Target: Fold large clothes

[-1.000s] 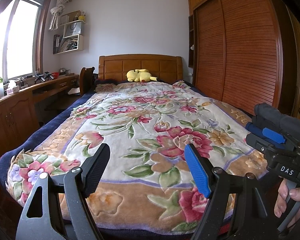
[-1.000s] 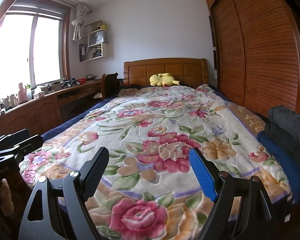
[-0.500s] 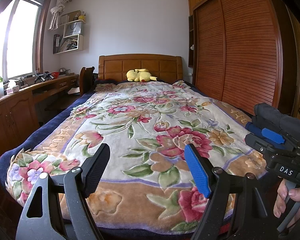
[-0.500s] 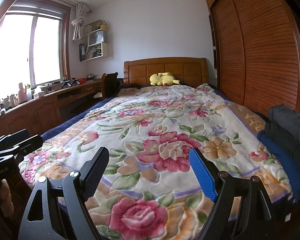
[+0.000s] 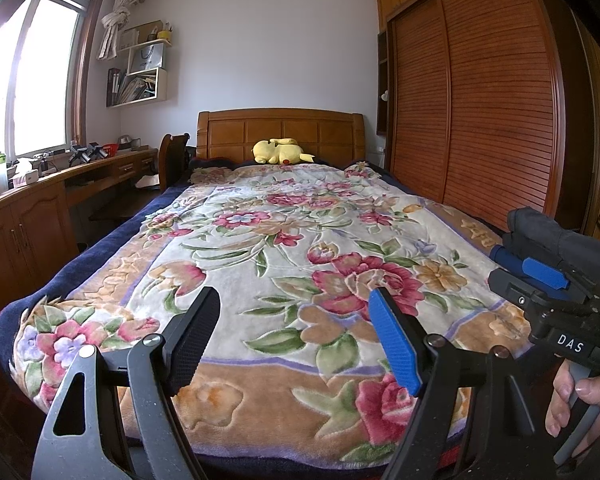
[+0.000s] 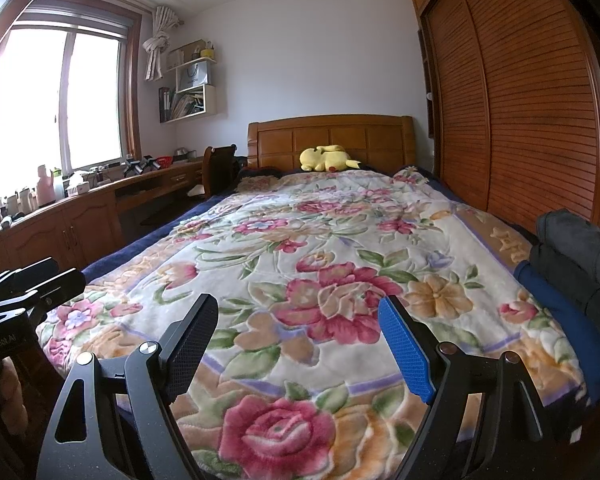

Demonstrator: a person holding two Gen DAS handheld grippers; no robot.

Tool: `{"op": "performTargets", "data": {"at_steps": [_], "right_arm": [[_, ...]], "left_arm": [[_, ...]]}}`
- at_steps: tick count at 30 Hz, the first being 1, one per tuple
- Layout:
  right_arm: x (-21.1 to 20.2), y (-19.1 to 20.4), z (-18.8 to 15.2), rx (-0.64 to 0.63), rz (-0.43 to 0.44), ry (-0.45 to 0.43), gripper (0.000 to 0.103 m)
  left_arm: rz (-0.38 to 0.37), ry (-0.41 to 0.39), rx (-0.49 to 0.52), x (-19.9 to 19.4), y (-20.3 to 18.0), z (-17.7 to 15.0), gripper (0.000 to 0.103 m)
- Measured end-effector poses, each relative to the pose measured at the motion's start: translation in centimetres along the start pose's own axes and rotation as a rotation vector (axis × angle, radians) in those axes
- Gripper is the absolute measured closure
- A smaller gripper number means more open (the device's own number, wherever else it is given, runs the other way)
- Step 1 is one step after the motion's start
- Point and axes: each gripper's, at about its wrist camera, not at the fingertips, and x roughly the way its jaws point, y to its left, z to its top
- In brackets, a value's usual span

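**Both grippers held apart over the foot of the bed, clothes waiting at the right edge**

At nine o'clock in both views a wooden desk [image 6: 100, 196] runs under a bright window [image 6: 60, 92], its top crowded with small bottles and clutter. Wall shelves [image 6: 192, 88] hang at about eleven o'clock, beside a knotted curtain.

Lower left, the left gripper [image 5: 296, 336] hovers above the near end of a floral blanket [image 5: 284, 248] that covers the bed. Its fingers are spread wide, one black pad and one blue pad, with nothing between them. In the right wrist view this gripper shows at nine o'clock as a black body, seen from the side.

At twelve o'clock a yellow plush toy [image 5: 280, 151] lies against the wooden headboard [image 5: 280, 130].

The right gripper [image 6: 300, 344] also hangs over the blanket's near end, fingers wide apart and holding nothing. In the left wrist view it sits at four o'clock, with a hand [image 5: 580, 396] on its handle.

At three o'clock the pile of dark clothes [image 6: 572, 256], grey and black over a blue layer, rests on the bed's right edge, just beside the slatted wardrobe doors [image 6: 520, 100]. Neither gripper touches the pile.
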Motion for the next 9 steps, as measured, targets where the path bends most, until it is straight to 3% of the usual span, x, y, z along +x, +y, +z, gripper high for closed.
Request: {"op": "performTargets", "data": {"at_steps": [9], "right_arm": [[-0.03,-0.15,0.04,0.001,0.003,0.002,0.019]], "left_arm": [[0.0,0.0,-0.001,-0.01,-0.03,0.01,0.025]]}}
